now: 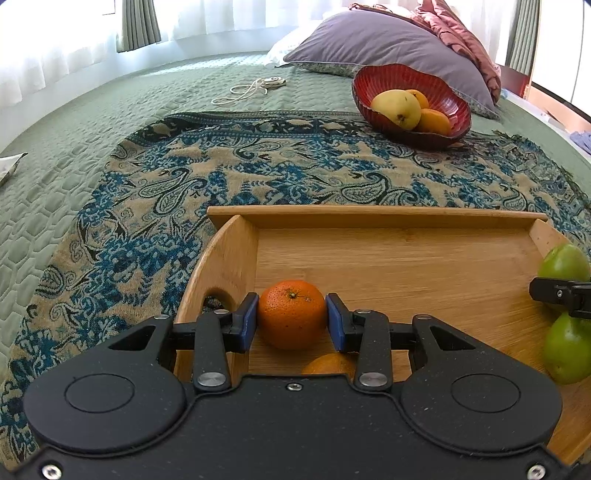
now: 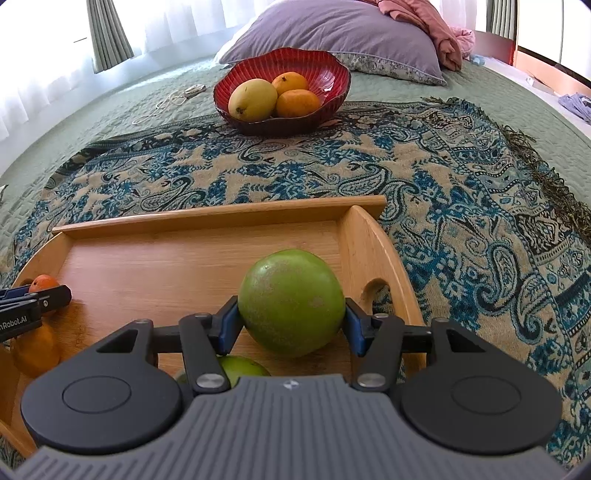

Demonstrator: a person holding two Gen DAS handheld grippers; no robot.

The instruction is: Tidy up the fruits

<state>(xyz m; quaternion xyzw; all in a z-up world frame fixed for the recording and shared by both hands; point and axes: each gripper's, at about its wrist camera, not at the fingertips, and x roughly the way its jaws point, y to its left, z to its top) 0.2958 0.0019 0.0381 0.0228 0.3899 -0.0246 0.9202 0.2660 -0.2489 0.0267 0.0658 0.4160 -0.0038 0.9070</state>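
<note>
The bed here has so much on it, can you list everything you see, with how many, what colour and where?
Wooden tray: one, light brown, on the patterned throw, nearest the cameras.
Oranges in tray: two; one between the left gripper's pads, one just behind it.
Green fruits in tray: two; one between the right gripper's pads, one below it.
Red bowl: one, farther back on the throw.
Yellow mango: one, in the bowl.
Oranges in bowl: two.
Patterned throw: one, blue and beige.
Bedspread: green.
Pillow: purple, behind the bowl.
White cord: one, on the bedspread.
Left gripper: black, blue pads.
Right gripper: black, blue pads.
</note>
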